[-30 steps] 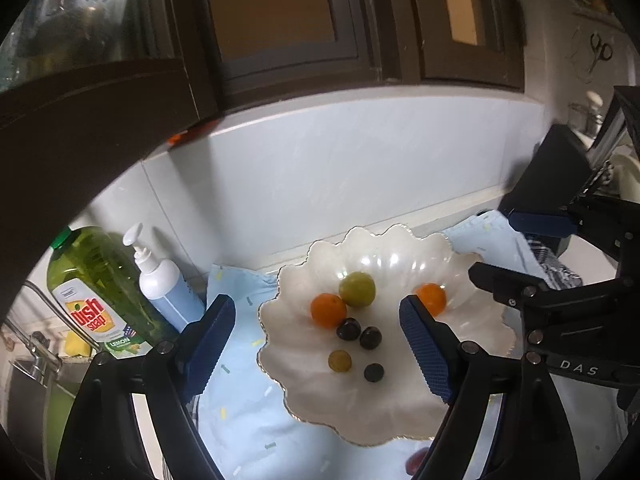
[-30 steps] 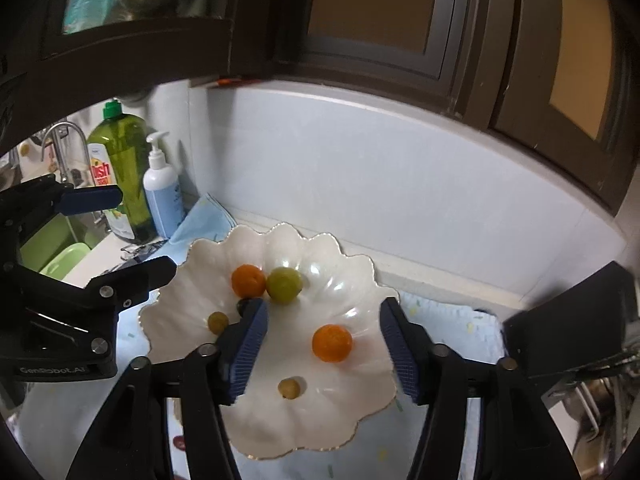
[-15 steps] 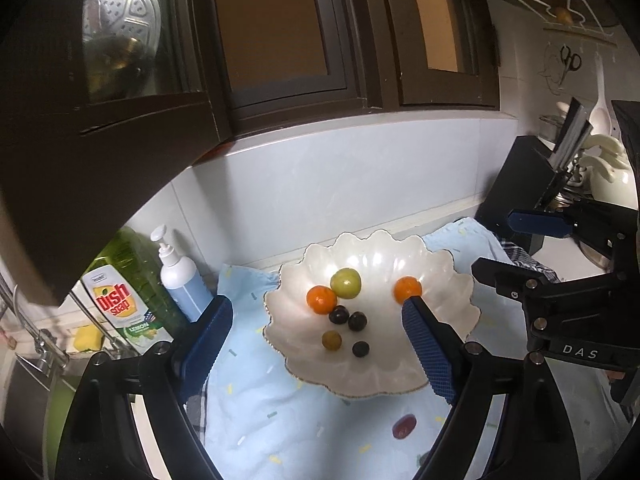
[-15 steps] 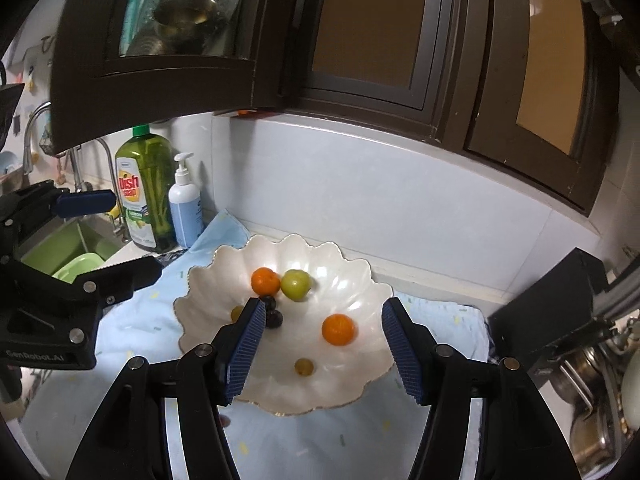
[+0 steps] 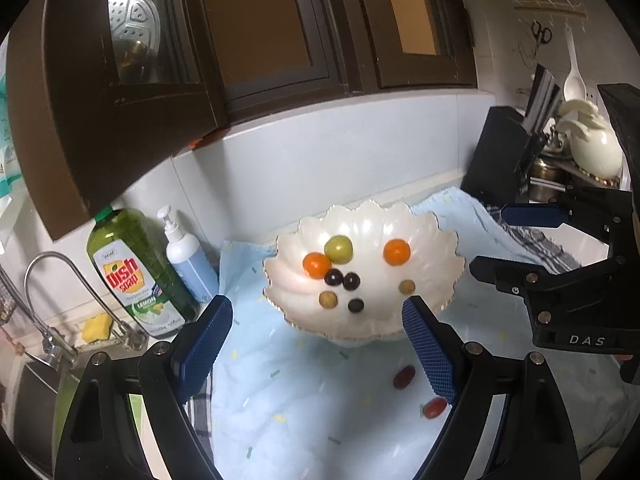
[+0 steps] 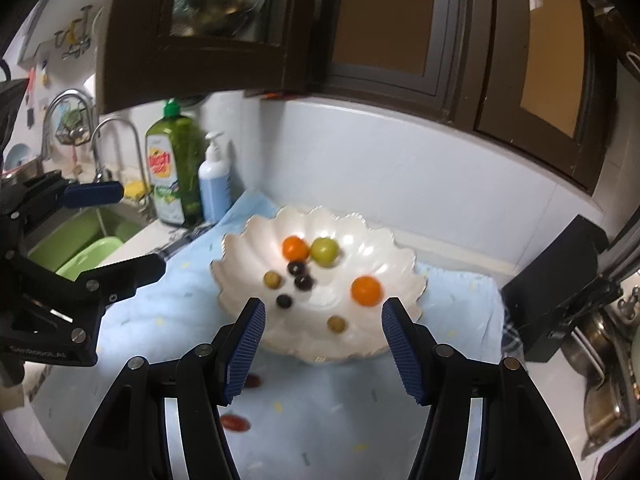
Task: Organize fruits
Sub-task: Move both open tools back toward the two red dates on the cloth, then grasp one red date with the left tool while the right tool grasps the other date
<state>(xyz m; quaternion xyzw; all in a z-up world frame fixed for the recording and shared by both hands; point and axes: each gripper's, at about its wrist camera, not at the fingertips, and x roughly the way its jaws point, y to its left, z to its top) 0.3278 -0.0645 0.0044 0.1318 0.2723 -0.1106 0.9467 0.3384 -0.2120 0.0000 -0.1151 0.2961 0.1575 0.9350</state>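
A white scalloped bowl [image 5: 436, 248] [image 6: 240, 256] sits on a light blue cloth [image 5: 304, 400]. It holds two orange fruits [image 5: 317, 265], a green fruit [image 5: 338, 249], three dark grapes [image 5: 333, 278] and two small yellow-green ones [image 5: 328, 300]. Two red grapes [image 5: 403, 377] [image 6: 236, 423] lie on the cloth in front of the bowl. My left gripper [image 5: 318, 344] is open and empty, above the cloth before the bowl. My right gripper [image 6: 323, 344] is open and empty, also short of the bowl.
A green dish soap bottle [image 5: 132, 272] and a blue pump bottle [image 5: 188, 256] stand left of the cloth beside the tap [image 5: 52, 280] and sink. A black knife block [image 5: 504, 160] and metal pots [image 6: 608, 360] stand at the right. Dark cabinets hang overhead.
Both grippers have pulled back and up from the bowl. The bowl looks smaller, and the red grapes on the cloth have come into view.
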